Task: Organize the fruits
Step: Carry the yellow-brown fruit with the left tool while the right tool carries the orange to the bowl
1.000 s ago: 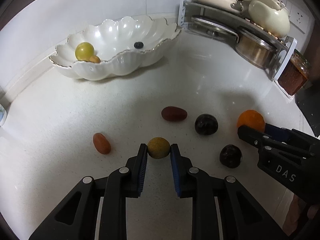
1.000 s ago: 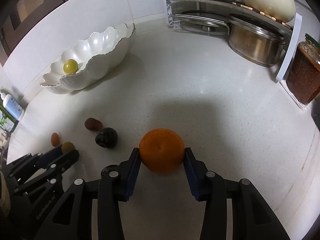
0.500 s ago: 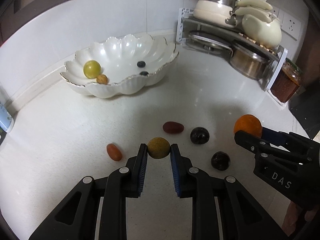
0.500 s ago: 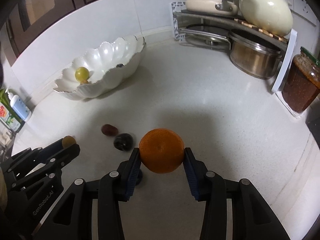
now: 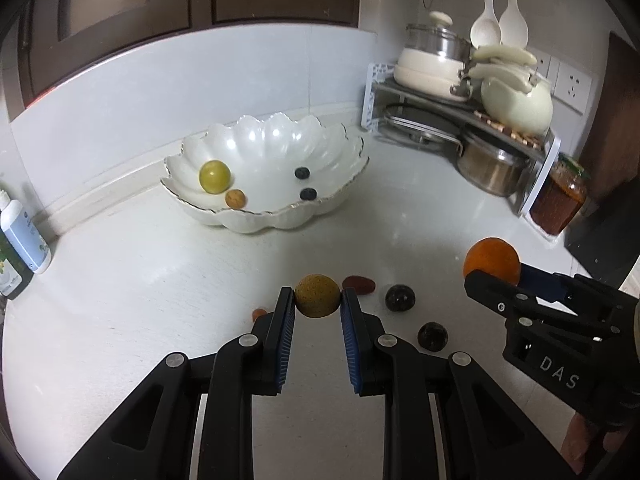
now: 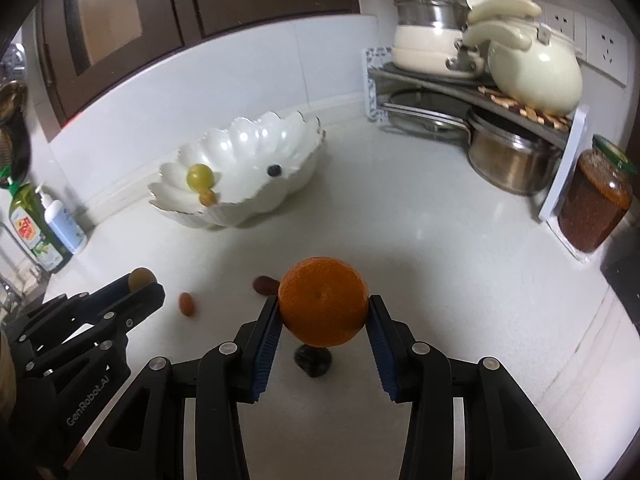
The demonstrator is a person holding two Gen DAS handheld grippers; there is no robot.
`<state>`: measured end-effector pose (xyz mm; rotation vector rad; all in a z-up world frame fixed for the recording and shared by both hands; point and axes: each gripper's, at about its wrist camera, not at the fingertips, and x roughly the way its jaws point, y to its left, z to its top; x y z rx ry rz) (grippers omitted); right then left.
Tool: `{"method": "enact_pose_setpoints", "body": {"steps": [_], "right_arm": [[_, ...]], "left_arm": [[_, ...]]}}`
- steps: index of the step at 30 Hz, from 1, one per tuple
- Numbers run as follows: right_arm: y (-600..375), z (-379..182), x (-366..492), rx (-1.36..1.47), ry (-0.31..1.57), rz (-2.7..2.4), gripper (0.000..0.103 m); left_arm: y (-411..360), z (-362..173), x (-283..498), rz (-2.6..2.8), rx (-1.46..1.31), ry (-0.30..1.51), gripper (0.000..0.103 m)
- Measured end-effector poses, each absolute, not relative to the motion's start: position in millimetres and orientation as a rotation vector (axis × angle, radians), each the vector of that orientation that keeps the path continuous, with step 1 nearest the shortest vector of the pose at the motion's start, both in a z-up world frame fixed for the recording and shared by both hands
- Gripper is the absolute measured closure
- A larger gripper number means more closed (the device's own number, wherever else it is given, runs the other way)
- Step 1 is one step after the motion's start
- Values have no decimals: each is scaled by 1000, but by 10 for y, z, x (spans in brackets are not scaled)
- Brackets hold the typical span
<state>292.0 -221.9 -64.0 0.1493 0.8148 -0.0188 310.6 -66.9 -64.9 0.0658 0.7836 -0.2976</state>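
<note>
My left gripper [image 5: 318, 310] has its fingers closed on a small speckled yellow-brown fruit [image 5: 317, 295], and my right gripper [image 6: 323, 322] clamps the orange [image 6: 323, 307] across its middle, both held clear above the counter [image 5: 120, 280] so I can carry them to the scalloped white bowl [image 5: 280, 216] near the back wall. That bowl already holds a yellow-green fruit [image 5: 215, 176], a small tan one [image 5: 235, 199] and 2 dark berries [image 5: 308, 193], so I judge it the collecting place. Left on the counter near its front edge are a reddish oblong fruit [image 5: 359, 283], 2 dark round fruits [image 5: 400, 298] and a small orange-red one [image 5: 259, 313]. Compared with 0.5 s ago, both grippers sit higher: the loose fruits look smaller and lower, and the upper cabinets now show.
</note>
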Motion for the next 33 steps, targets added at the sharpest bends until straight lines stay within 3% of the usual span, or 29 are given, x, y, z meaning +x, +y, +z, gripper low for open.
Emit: {"method": "enact_pose_setpoints", "body": {"steps": [33], "right_arm": [[-1722,-55,3437,127,661,49,59]], "left_arm": [[-201,38,3526,-226,74,589,79]]}}
